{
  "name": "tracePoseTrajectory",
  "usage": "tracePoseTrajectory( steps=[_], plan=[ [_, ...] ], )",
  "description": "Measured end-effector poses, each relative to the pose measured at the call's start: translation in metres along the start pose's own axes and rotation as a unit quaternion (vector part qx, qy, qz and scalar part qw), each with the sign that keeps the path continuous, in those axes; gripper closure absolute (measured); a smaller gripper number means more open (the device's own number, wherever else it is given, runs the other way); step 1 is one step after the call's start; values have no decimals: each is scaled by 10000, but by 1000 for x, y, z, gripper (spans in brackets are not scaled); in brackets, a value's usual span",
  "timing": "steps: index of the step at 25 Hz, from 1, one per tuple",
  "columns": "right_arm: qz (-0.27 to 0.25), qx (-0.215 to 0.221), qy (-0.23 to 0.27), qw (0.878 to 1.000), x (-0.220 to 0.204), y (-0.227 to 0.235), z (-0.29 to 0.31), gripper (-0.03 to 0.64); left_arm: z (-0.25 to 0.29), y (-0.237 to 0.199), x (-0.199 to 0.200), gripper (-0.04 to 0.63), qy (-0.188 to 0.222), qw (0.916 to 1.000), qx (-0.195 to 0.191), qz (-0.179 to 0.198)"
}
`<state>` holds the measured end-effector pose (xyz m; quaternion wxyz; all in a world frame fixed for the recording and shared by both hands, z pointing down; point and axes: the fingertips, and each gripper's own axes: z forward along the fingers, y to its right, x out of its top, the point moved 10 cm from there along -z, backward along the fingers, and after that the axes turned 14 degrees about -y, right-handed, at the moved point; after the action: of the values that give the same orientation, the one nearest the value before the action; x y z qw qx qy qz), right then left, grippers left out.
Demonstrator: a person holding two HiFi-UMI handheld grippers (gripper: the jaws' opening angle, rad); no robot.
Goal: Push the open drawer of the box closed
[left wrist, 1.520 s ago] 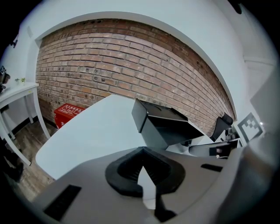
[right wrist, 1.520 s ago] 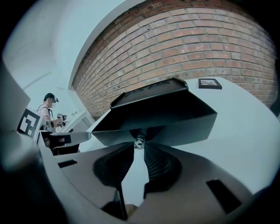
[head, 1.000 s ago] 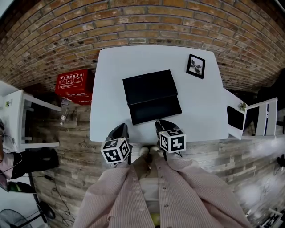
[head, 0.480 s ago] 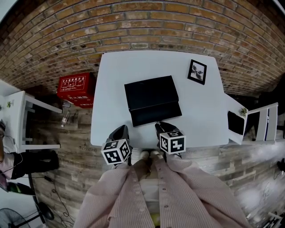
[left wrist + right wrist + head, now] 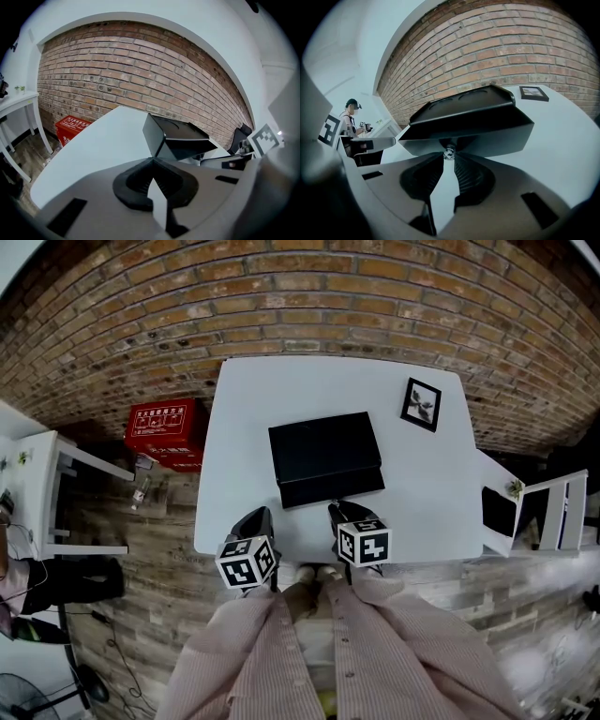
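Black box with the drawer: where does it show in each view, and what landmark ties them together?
Head view: black box, centre of the table.
Left gripper view: box right of centre.
Right gripper view: box centre, knob in the jaws.
Shared landmark: brick wall behind it.

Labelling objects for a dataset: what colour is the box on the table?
The box is black; the head view shows it best.

Right claw (image 5: 335, 509) at drawer (image 5: 319, 489) of black box (image 5: 323, 444)
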<state>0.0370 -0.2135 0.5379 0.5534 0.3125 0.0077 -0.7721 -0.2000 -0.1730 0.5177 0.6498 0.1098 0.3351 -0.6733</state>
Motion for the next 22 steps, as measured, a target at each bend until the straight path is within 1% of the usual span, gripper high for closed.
tracePoseTrajectory(
  steps=[22],
  plan=[
    [-9,35,56,10000,22,7,13,541,11,-3,21,601,44,9999,35,86]
  ],
)
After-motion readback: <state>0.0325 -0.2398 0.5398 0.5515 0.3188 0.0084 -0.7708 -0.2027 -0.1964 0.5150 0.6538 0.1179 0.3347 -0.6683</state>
